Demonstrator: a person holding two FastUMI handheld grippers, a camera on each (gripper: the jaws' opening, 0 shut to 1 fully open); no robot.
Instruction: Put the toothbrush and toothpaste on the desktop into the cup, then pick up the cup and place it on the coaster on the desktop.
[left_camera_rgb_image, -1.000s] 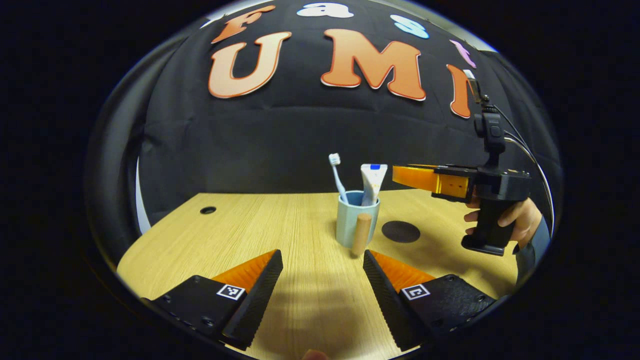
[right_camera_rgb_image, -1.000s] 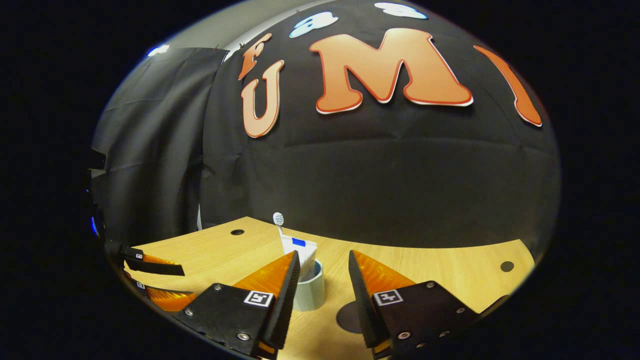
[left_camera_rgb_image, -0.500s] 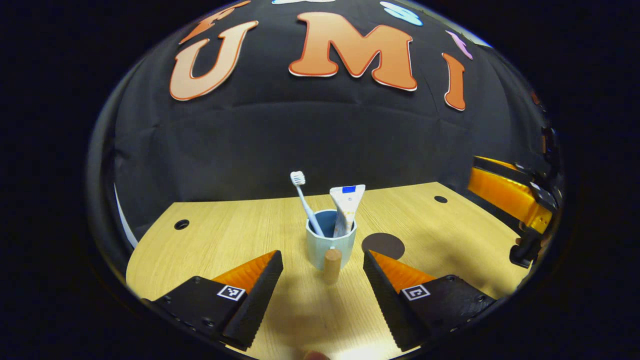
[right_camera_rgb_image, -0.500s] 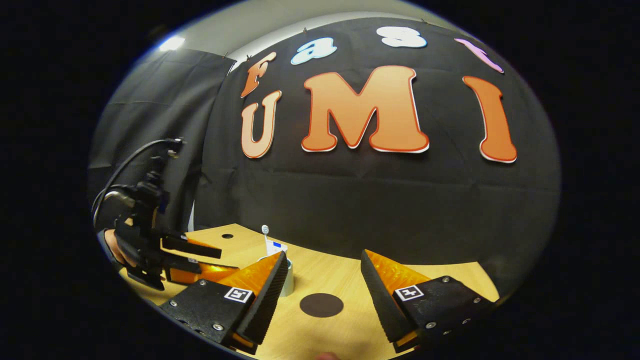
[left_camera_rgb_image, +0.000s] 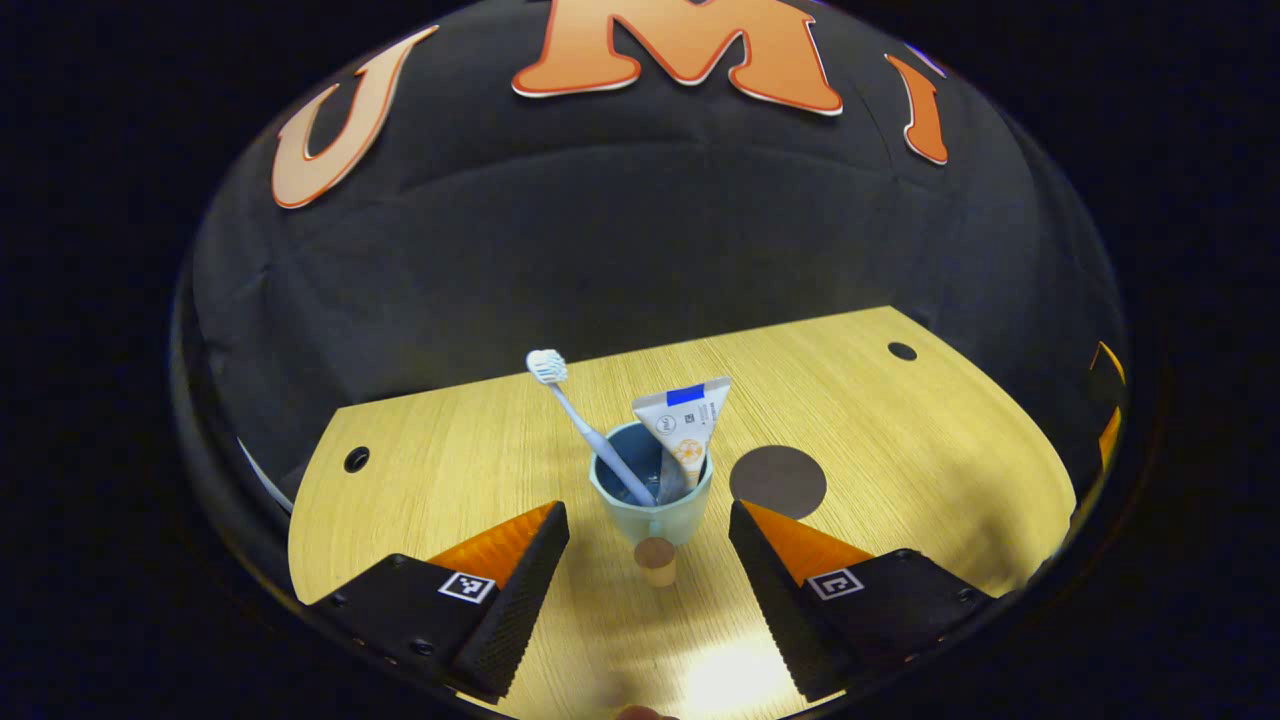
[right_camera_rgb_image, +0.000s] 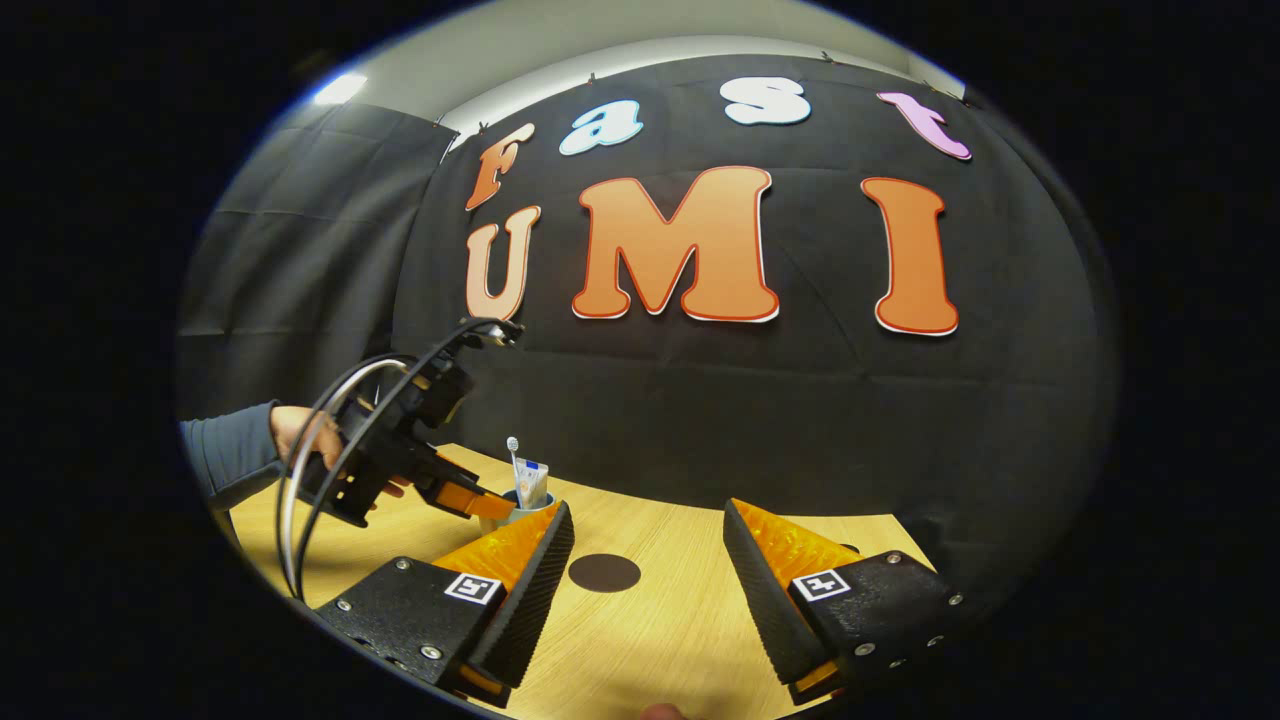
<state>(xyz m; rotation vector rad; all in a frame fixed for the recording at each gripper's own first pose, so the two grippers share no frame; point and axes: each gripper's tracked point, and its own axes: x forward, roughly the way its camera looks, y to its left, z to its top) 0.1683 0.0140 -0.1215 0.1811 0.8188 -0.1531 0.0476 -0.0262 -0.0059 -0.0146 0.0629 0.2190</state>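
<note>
On the wooden desk (left_camera_rgb_image: 480, 470) stands a pale blue cup (left_camera_rgb_image: 651, 500), upright, with a round wooden handle (left_camera_rgb_image: 656, 560) sticking out toward the left gripper view's camera. The toothbrush (left_camera_rgb_image: 585, 425) is in the cup and leans to the left, its white bristles up high. The toothpaste (left_camera_rgb_image: 685, 425) is in the cup too, on the right side, with its flat end up. Just beside the cup, to its right in this view, lies the dark round coaster (left_camera_rgb_image: 778, 481), flat on the desk and not touching the cup. The left gripper (left_camera_rgb_image: 648, 520) has its two fingers spread wide, one on each side of the cup, and they do not touch it. In the right gripper view, the right gripper (right_camera_rgb_image: 645, 530) also has its fingers spread wide with nothing between them, above the desk (right_camera_rgb_image: 660, 620). The coaster (right_camera_rgb_image: 604, 573) lies between them, farther off. The cup (right_camera_rgb_image: 520, 510) is partly hidden behind the near finger. The left gripper (right_camera_rgb_image: 490, 505) reaches toward it, held by a hand (right_camera_rgb_image: 300, 435) in a grey sleeve (right_camera_rgb_image: 230, 455).
</note>
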